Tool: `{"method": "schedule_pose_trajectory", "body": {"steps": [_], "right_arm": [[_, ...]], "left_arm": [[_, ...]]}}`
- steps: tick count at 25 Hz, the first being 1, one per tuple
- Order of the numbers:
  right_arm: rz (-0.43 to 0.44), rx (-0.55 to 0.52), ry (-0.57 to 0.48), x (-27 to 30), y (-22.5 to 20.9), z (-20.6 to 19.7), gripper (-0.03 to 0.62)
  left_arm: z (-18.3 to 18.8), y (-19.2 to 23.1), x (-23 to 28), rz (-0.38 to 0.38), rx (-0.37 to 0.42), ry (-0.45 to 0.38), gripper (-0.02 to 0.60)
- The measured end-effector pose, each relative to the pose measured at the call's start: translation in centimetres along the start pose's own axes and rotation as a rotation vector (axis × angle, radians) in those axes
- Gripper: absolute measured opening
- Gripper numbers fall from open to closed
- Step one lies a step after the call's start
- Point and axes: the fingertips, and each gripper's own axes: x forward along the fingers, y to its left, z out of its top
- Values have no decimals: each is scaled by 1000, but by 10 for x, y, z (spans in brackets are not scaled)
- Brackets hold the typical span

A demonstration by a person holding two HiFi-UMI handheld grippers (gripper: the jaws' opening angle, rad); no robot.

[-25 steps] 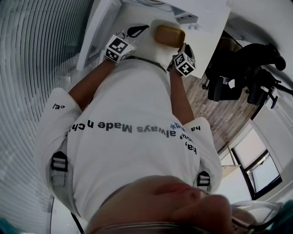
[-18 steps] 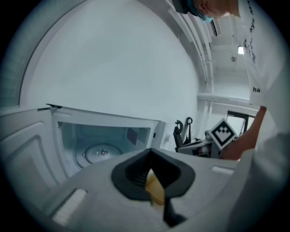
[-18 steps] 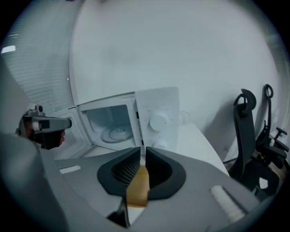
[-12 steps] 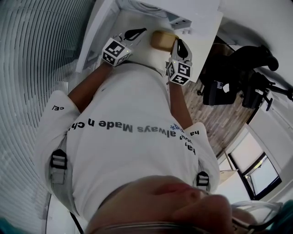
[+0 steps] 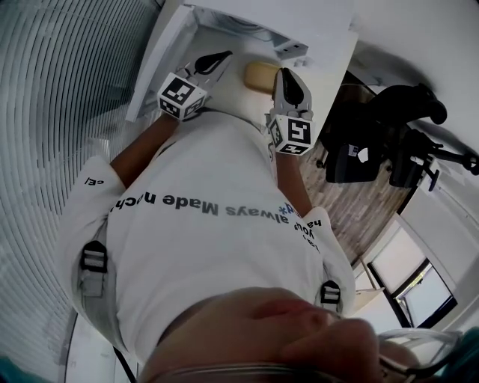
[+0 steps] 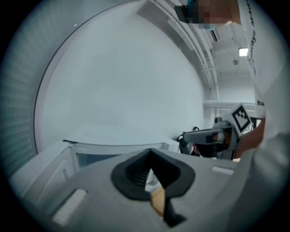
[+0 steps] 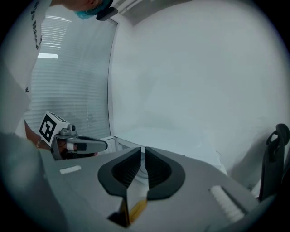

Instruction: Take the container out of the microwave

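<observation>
- Two grippers, and neither has the container [image 5: 262, 75]. It is the tan block at the upper centre of the head view, lying on a white surface between the two tools. Nothing touches it. I cannot tell whether it sits inside the microwave [image 5: 288, 22] or at its mouth.
- Right gripper [image 5: 287, 75]: its jaws have just been closing and stand with only a thin slit between the pads [image 7: 122, 170], with nothing in that slit. If they come down this narrow, they likely cannot straddle the container's wall and will push it deeper instead.
- Left gripper [image 5: 221, 57]: its pads [image 6: 131, 172] meet at the tips and hold nothing. A closed tip arriving at the container can only nudge or skid it, perhaps off the surface's edge.
- Both gripper views look over the microwave at the bare wall [image 7: 195, 68], so the container is not in line with either pair of jaws. Coming back down partly blind risks striking the microwave's upper edge.
- Beside the left gripper, at the upper left of the head view, stands a white panel [image 5: 161, 67], possibly the open door. A sideways sweep could knock it into the opening.
- Whether the container has a lid is not visible. Gripping one rim could tilt it and spill whatever it holds.
</observation>
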Motion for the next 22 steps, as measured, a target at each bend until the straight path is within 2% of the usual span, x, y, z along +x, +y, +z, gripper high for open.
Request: {"method": "schedule_pose_trajectory", "body": {"steps": [6, 12, 16, 22], "right_arm": [[39, 12, -45, -11, 14, 43, 28], [68, -58, -99, -24, 27, 80, 28], [86, -89, -129, -28, 33, 97, 28], [89, -89, -126, -26, 33, 100, 26]], "left_arm": [[48, -1, -20, 36, 37, -61, 3], [88, -11, -32, 40, 54, -107, 3], [101, -16, -34, 28, 58, -132, 3], [104, -18, -31, 22, 53, -138, 3]]}}
